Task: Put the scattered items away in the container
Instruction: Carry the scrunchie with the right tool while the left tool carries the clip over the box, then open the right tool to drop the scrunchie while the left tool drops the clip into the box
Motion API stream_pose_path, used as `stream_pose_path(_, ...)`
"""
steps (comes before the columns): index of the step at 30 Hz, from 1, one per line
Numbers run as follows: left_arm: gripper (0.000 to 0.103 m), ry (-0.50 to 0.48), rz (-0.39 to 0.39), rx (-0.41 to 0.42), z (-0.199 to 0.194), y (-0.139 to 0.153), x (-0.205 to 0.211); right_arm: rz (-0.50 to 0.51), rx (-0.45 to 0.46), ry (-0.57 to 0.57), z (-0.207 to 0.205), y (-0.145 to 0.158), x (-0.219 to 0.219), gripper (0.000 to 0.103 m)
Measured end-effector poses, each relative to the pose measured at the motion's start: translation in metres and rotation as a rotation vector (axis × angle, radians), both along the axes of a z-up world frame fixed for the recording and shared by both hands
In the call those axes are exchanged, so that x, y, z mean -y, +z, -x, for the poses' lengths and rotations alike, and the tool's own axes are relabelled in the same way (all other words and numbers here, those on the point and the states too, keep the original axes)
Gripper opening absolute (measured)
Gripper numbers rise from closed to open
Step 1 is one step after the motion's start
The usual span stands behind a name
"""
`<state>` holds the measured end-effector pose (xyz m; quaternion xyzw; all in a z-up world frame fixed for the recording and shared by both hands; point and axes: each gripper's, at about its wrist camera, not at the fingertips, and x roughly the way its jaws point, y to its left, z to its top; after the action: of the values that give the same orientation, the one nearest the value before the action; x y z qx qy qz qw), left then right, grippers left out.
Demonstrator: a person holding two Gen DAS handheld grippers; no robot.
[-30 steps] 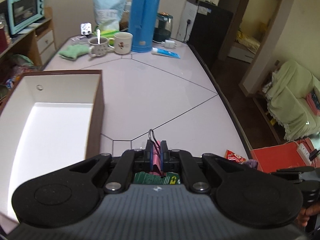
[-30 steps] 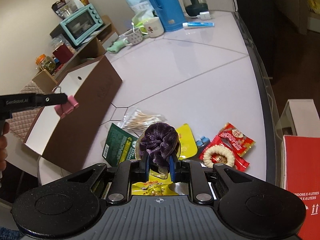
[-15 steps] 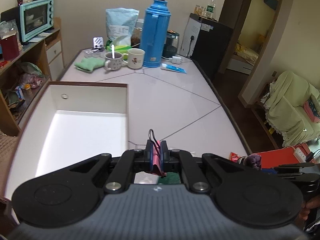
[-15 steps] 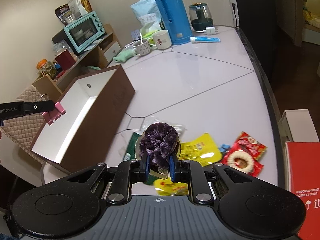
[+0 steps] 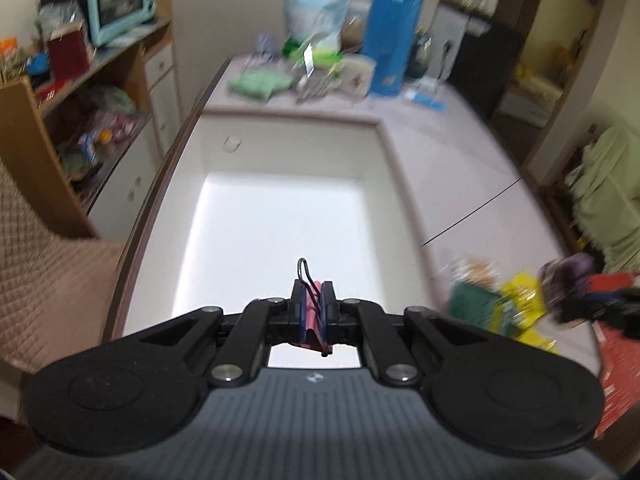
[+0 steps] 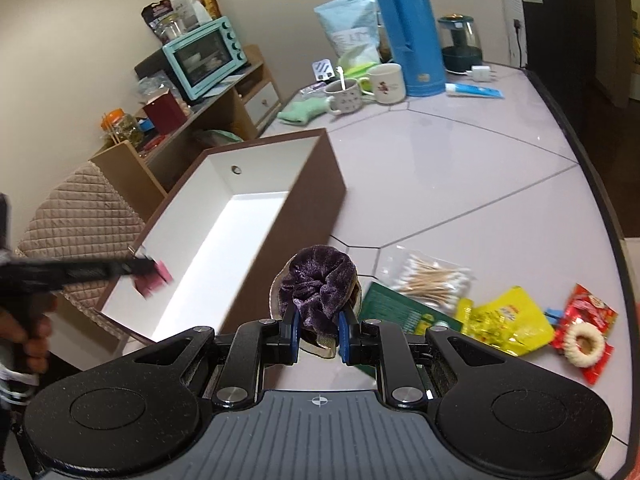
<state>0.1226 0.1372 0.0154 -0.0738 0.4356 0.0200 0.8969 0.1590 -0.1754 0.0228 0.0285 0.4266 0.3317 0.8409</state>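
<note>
My left gripper (image 5: 311, 312) is shut on a pink binder clip (image 5: 311, 314) and hangs above the white inside of the brown box (image 5: 280, 152). From the right wrist view the same clip (image 6: 154, 276) shows over the box's near end, with the box wall (image 6: 296, 216) in front. My right gripper (image 6: 318, 330) is shut on a purple velvet scrunchie (image 6: 318, 282), just right of the box. On the table lie a bag of cotton swabs (image 6: 430, 276), a green packet (image 6: 400, 314), a yellow packet (image 6: 506, 320) and a red snack packet (image 6: 582, 330).
At the far end of the table stand a blue thermos (image 6: 408, 28), two mugs (image 6: 384, 82), a green cloth (image 6: 302, 112), a toothpaste tube (image 6: 474, 90) and a kettle (image 6: 460, 46). Left of the table are a shelf with a teal oven (image 6: 204, 56) and a quilted chair (image 6: 76, 216).
My left gripper carried the clip leftward from above the table to above the box's inside. The right gripper with the scrunchie moved left towards the box, away from the packets.
</note>
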Motion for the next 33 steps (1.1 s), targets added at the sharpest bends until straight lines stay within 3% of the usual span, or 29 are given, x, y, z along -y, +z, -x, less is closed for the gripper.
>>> stream_pose_path(4,0.004,0.0,0.004,-0.087,-0.005,-0.029,-0.018,0.01,-0.003,-0.014,0.0,-0.001,-0.013,0.017)
stream_pose_path(8,0.007,-0.021,0.021,-0.125,-0.006,-0.038,-0.029,0.015,-0.009,-0.021,-0.001,-0.001,-0.025,0.017)
stream_pose_path(16,0.021,-0.011,0.044,-0.1,0.003,-0.022,-0.049,0.001,0.005,0.05,0.005,0.007,-0.06,0.017)
stream_pose_path(23,0.021,0.009,0.053,-0.062,0.023,0.001,-0.063,-0.017,-0.022,0.15,0.01,0.001,-0.099,0.017)
stream_pose_path(30,0.025,0.017,0.066,-0.057,0.038,0.006,-0.066,-0.02,-0.047,0.185,0.008,-0.006,-0.124,0.018)
stream_pose_path(32,0.026,0.018,0.065,-0.061,0.041,0.006,-0.066,-0.019,-0.044,0.182,0.008,-0.007,-0.127,0.041)
stream_pose_path(33,0.027,0.019,0.062,-0.062,0.042,0.006,-0.066,-0.022,-0.04,0.178,0.008,-0.006,-0.128,0.065)
